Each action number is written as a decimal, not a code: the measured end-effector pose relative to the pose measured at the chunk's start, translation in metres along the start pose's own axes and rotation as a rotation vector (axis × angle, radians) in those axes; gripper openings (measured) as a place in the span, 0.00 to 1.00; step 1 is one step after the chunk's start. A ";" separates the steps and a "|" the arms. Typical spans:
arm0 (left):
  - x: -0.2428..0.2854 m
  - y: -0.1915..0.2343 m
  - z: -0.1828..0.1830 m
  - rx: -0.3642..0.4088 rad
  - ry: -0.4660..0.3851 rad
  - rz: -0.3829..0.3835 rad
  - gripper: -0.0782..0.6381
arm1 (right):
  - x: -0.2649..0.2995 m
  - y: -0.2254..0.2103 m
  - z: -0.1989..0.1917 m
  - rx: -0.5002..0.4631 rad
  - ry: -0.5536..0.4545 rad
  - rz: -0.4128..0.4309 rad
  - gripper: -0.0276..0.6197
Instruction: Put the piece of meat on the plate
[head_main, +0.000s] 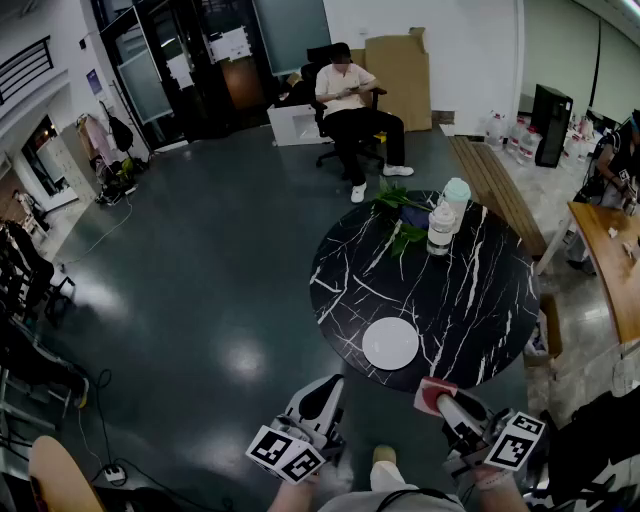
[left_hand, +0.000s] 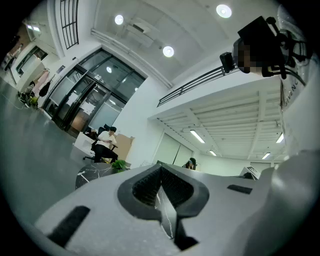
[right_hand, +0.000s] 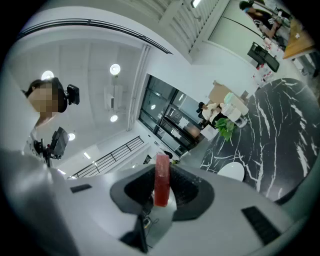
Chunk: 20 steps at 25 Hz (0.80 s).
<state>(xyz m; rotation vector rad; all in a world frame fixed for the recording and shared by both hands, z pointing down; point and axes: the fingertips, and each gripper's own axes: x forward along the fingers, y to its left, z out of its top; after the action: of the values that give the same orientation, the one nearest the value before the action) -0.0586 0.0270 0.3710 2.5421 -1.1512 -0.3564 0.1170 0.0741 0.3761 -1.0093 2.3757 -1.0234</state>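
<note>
Dark grey flooring is spreading around the round black marble table (head_main: 480, 300), and we are standing at its near edge. We are gripping the piece of meat (right_hand: 161, 180), a red slab standing on end, between the pads of the right gripper (right_hand: 162, 186), whose jaws are pressing on it from both sides. From the head view, the meat is hanging at the table's near rim, not on the white plate (head_main: 390, 343), which is lying just beyond it on the marble. Our left gripper (head_main: 322, 395) is hovering over the floor beside the table, its jaws slightly apart and holding nothing. Farther across the table, a clear bottle (head_main: 441, 229), a pale green cup (head_main: 456, 198) and some leafy greens (head_main: 398, 205) are sitting close together. Beyond them, a person (head_main: 350, 100) is sitting in an office chair.
</note>
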 end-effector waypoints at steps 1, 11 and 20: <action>0.006 0.003 -0.001 0.005 0.000 0.001 0.12 | 0.002 -0.005 0.003 -0.004 0.001 -0.003 0.18; 0.035 0.045 -0.042 0.048 0.121 0.072 0.12 | 0.038 -0.062 -0.002 0.049 0.077 -0.069 0.18; 0.069 0.087 -0.077 0.071 0.179 0.056 0.12 | 0.080 -0.136 -0.031 0.097 0.217 -0.201 0.18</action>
<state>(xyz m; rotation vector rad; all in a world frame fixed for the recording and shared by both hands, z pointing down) -0.0459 -0.0648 0.4689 2.5353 -1.1831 -0.0735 0.1091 -0.0354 0.4944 -1.1717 2.4009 -1.3707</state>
